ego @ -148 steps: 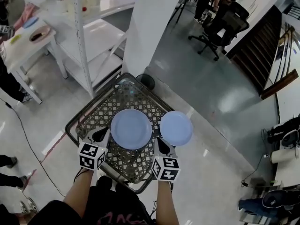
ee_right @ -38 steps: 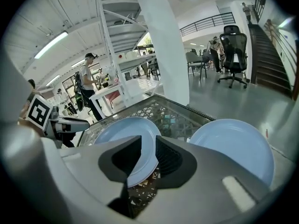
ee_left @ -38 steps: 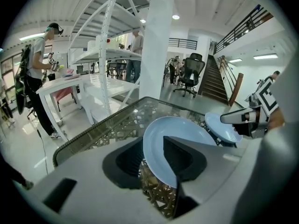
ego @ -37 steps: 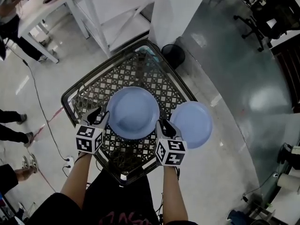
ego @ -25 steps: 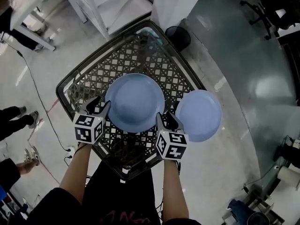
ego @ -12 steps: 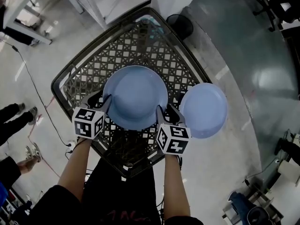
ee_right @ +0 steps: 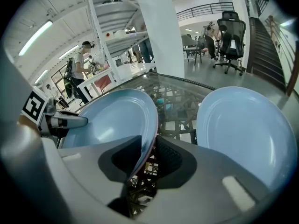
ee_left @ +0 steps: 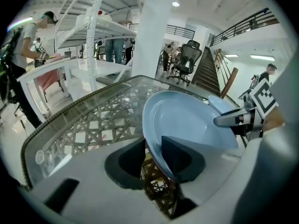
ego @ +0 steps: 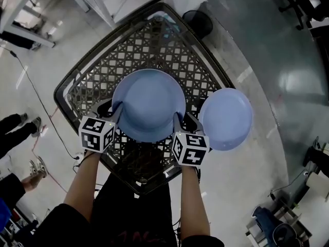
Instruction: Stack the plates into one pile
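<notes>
From the head view, the left gripper (ego: 111, 108) and the right gripper (ego: 183, 120) sit on opposite sides of the large plate (ego: 149, 104), which lies between them on the lattice table (ego: 154, 45). The small plate (ego: 226, 118) lies just outboard of the right gripper and overhangs the table's edge. In the left gripper view, both jaws have just been closing. The large plate's near rim (ee_left: 187, 120) now runs between the pads, close against the inner one, but they do not look clamped, so I read this gripper as released around the rim. The right gripper view shows the same on the far side: the rim (ee_right: 112, 120) is threaded between pads that have just been narrowing, close but not yet pinching. The small plate (ee_right: 247, 134) is just beside the outer jaw. This looks like the start of a two-handed grasp, the lift onto the small plate not yet begun. There is open room above and ahead of both grippers. The tight spots are the table's rim, close behind the grippers on the person's side, and the small plate's overhang, which a nudge from the right gripper could tip.
</notes>
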`<state>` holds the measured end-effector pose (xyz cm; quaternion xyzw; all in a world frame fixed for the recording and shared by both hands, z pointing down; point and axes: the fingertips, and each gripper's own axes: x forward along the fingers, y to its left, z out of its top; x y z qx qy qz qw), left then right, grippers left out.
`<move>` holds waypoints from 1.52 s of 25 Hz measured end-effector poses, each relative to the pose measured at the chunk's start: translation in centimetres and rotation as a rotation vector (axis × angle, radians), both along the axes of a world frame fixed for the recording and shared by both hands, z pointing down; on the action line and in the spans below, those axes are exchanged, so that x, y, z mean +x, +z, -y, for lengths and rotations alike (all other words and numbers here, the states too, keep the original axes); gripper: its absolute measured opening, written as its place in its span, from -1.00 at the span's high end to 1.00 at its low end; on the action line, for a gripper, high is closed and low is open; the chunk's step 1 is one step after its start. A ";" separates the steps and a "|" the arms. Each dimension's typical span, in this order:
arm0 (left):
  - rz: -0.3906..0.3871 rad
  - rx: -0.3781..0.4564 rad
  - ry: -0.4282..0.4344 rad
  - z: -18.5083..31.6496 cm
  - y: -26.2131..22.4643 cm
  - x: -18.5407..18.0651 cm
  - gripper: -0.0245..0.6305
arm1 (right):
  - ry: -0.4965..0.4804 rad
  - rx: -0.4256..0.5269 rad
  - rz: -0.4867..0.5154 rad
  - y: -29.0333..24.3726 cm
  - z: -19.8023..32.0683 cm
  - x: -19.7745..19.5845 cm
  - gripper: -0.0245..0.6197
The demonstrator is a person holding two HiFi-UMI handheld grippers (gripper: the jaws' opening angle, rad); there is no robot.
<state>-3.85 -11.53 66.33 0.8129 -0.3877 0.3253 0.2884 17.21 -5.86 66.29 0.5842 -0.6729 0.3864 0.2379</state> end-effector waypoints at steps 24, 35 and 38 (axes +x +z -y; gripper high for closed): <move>-0.072 0.071 -0.090 -2.7 -8.5 -0.6 0.75 | 0.034 0.064 0.006 -7.7 -2.8 0.4 0.72; -0.109 0.127 -0.099 -4.2 -13.2 -1.2 0.76 | 0.022 0.115 -0.011 -12.5 -4.2 0.0 0.72; -0.120 0.132 -0.102 -4.7 -14.3 -1.5 0.77 | 0.018 0.125 -0.020 -13.6 -4.6 -0.3 0.72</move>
